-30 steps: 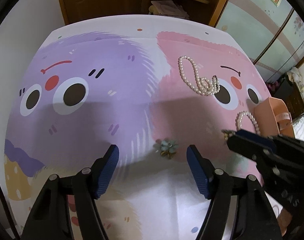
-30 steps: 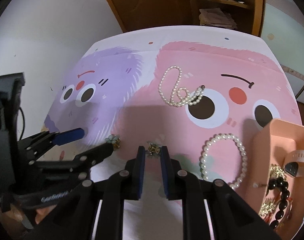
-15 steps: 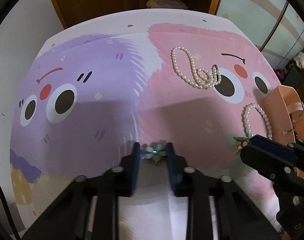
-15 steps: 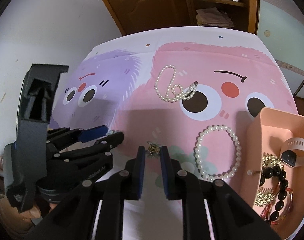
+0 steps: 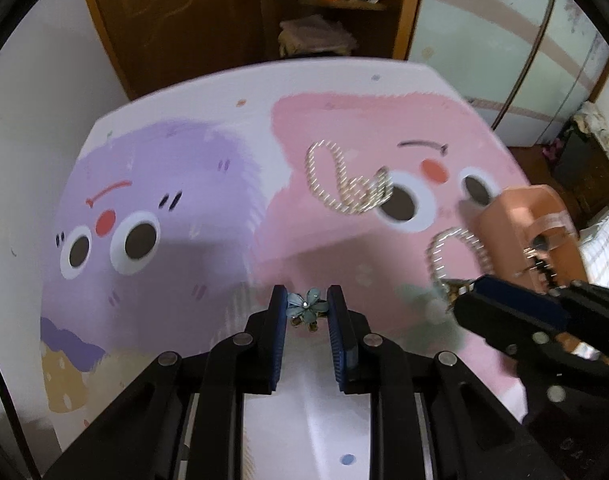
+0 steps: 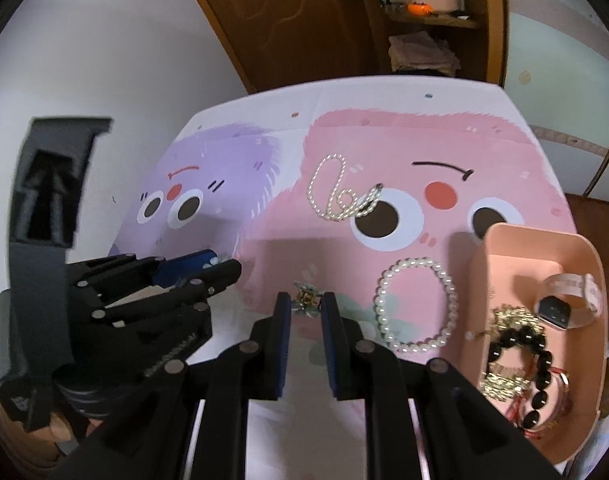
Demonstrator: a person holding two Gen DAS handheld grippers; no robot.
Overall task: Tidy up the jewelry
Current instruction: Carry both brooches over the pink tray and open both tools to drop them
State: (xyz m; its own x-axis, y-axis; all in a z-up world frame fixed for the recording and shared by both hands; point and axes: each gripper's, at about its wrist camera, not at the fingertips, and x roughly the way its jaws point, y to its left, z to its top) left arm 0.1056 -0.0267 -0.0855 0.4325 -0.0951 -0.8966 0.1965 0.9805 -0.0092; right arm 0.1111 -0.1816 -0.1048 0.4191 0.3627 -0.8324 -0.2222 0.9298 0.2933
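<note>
The left claw [image 5: 306,307] is closed on a small blue flower clip [image 5: 304,306], its pads pressing both sides; the petals face the camera and a gold part hangs below. The right claw [image 6: 307,303] is closed on a gold clip [image 6: 306,298], whose shape and long axis are hard to read. On the table [image 6: 384,96] lie a looped pearl necklace [image 6: 336,194], long axis running away from the camera, and a round pearl bracelet [image 6: 416,306] just beside the pink tray [image 6: 540,244]. The tray is cut off at the right edge.
</note>
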